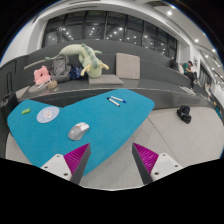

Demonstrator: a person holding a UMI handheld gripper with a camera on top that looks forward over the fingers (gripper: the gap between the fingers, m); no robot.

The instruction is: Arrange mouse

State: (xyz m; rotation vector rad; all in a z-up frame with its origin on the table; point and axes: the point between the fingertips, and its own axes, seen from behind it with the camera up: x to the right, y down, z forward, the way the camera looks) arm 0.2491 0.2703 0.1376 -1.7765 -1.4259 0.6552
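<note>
A grey computer mouse lies on a blue mat that covers part of a grey table. It sits just ahead of my left finger and a little to its left. My gripper is open and empty, with both magenta pads showing and a wide gap between them. The fingers hover over the near edge of the mat, short of the mouse.
A white round disc and a small white-and-blue object also lie on the mat. Beyond the table stand a sofa with a plush shark, a pink item and a cushion. A dark object sits on the floor at right.
</note>
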